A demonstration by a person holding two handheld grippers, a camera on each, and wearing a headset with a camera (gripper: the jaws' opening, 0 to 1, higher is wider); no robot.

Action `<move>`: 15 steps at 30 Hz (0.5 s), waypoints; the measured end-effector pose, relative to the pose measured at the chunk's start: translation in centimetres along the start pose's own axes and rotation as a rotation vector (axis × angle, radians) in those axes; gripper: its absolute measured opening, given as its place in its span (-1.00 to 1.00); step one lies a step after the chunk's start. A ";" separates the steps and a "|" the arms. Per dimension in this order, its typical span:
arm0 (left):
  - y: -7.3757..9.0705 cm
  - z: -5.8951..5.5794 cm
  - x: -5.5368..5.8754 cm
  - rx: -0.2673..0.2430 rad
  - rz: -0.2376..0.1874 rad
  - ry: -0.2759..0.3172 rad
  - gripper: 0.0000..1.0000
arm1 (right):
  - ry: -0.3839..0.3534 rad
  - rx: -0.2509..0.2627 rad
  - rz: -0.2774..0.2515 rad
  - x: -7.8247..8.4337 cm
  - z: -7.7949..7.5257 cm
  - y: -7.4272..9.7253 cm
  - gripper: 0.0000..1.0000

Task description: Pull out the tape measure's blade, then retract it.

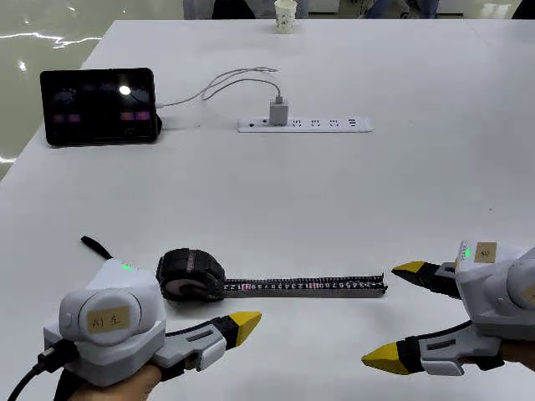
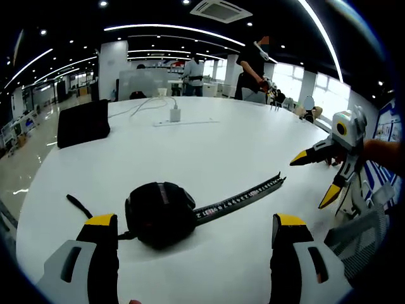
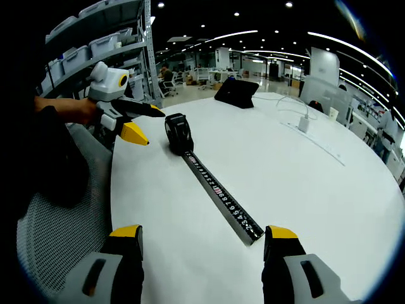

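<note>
The black tape measure (image 1: 191,274) lies on the white table (image 1: 334,200), its blade (image 1: 309,286) pulled out flat to the right. In the left gripper view my left gripper (image 2: 194,221) is open, with the case (image 2: 161,212) just ahead between the jaws, apart from both. One yellow fingertip (image 1: 245,322) of it shows below the case. My right gripper (image 1: 394,314) is open at the blade's free end. In the right gripper view the blade tip (image 3: 250,234) lies just ahead of the open right gripper (image 3: 202,234), nearer the right jaw.
A dark tablet (image 1: 99,106) stands at the back left. A white power strip (image 1: 303,124) with a charger (image 1: 278,110) and cable lies mid-table, and a paper cup (image 1: 285,15) stands at the far edge. The table's left edge (image 1: 25,150) runs diagonally.
</note>
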State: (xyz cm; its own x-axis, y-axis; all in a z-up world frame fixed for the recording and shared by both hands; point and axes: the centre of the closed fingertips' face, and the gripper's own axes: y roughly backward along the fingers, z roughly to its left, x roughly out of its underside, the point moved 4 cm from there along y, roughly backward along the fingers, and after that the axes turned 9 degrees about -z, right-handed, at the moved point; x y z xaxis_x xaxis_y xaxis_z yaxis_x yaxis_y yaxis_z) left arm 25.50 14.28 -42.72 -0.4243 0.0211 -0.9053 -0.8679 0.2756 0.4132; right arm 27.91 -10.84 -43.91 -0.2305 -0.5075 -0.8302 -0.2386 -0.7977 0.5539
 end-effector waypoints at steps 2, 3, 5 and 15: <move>-0.2 0.1 0.1 -0.003 0.001 0.004 0.98 | 0.007 -0.007 0.012 0.1 -0.3 -0.1 0.51; -0.3 0.2 0.2 -0.006 0.004 0.008 0.98 | 0.014 -0.012 0.017 0.2 -0.5 -0.1 0.51; -0.3 0.3 0.2 -0.011 0.004 0.013 0.98 | 0.019 -0.017 0.024 0.2 -0.7 -0.1 0.49; -1.0 0.6 0.4 -0.018 0.007 0.028 0.98 | 0.054 -0.053 0.068 0.8 -1.8 -0.5 0.38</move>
State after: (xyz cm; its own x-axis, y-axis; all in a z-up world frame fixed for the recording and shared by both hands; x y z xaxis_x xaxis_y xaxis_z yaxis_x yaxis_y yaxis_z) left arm 26.36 14.60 -43.59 -0.4369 -0.0044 -0.8995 -0.8695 0.2583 0.4211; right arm 29.52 -11.41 -45.00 -0.1935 -0.5768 -0.7936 -0.1737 -0.7760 0.6064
